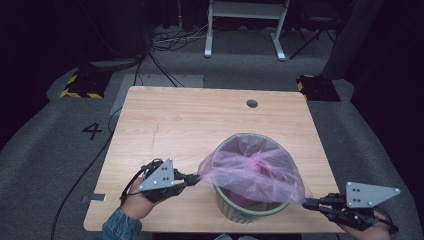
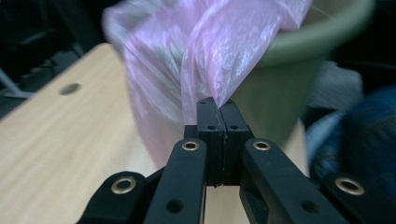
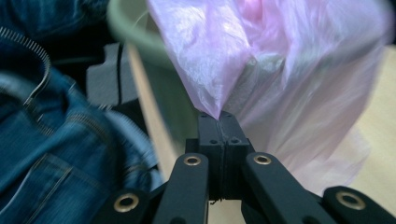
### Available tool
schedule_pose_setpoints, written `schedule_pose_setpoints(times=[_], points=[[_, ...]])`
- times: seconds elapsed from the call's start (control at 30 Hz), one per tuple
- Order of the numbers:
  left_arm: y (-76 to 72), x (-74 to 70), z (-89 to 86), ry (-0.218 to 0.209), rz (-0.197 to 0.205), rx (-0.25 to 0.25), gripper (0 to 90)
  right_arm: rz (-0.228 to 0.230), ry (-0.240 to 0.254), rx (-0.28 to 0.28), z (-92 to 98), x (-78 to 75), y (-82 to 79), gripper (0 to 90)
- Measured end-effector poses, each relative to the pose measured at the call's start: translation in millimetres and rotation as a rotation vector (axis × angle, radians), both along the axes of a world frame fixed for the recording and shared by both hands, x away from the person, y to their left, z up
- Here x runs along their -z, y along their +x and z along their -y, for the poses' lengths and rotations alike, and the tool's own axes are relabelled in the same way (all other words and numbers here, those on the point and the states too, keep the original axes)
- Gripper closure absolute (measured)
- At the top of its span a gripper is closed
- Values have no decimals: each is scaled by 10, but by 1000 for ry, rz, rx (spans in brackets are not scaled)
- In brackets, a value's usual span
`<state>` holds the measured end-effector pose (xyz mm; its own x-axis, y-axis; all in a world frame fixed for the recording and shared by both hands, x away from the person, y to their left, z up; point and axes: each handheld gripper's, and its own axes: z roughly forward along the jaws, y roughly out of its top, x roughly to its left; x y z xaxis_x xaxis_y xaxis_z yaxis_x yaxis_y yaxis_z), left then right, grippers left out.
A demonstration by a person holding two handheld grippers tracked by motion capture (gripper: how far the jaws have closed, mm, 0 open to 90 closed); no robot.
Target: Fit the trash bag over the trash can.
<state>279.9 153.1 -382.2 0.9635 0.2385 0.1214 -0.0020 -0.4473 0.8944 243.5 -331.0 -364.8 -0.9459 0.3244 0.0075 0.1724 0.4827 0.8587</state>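
a wooden table [image 1: 165,120] holds a green bin [image 1: 240,210] at its near right edge. a pink plastic bag [image 1: 255,172] is stretched across the bin's mouth. the left gripper [image 1: 196,178] pinches the bag's left corner; the right gripper [image 1: 306,202] pinches its right corner, jaws closed tight.

**Room and surroundings**

Wooden worktop [image 1: 200,125] with a round cable hole [image 1: 252,103]. Grey carpet floor [image 1: 45,150], marked with a black "4" [image 1: 92,131]. White table frame [image 1: 245,25] at the back. Two yellow-black striped blocks [image 1: 82,85] [image 1: 315,85]. Loose cables [image 1: 165,42]. Dark, unlit surroundings.
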Motion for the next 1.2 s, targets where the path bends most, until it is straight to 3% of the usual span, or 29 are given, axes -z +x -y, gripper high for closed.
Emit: schedule_pose_setpoints(times=[0.2, 0.3, 0.4, 0.47, 0.5, 0.57, 0.63, 0.73, 0.77, 0.83, 0.93, 1.03, 1.1, 1.2], points=[[-130, 230, 35, 14, -50, 77, 891, -83, 13, -59, -38, 267, -44, 897], [-131, 294, 97, 48, -60, 101, 892, -125, 4, -79, -91, 388, -16, 897], [-79, 409, 146, 144, -72, 77, 892, -145, -75, -75, -163, 552, 9, 897], [14, 504, 87, 155, -112, 53, 892, -151, -144, -39, -155, 698, 57, 896], [59, 541, 40, 150, -131, 36, 892, -164, -156, -20, -123, 776, 97, 896], [122, 608, -30, 136, -177, 21, 890, -211, -136, 21, -41, 918, 172, 894], [133, 663, -17, 167, -189, 4, 890, -237, -99, 20, -17, 1008, 193, 895], [204, 724, 17, 201, -257, -29, 864, -224, -123, 18, -68, 1055, 175, 888], [223, 733, 12, 209, -251, -62, 812, -220, -128, 17, -70, 1056, 176, 837], [250, 719, -30, 174, -280, -86, 660, -182, -123, 38, -45, 1037, 162, 616], [213, 626, -91, 79, -332, -36, 467, -123, -59, 59, 54, 946, 106, 436], [102, 486, -27, 74, -285, -4, 344, -67, 7, 81, 136, 782, 51, 353], [40, 387, 48, 74, -242, -3, 325, -30, 34, 99, 142, 668, 42, 293], [-9, 275, 159, 33, -200, -5, 309, 1, 87, 90, 68, 539, 43, 265]])
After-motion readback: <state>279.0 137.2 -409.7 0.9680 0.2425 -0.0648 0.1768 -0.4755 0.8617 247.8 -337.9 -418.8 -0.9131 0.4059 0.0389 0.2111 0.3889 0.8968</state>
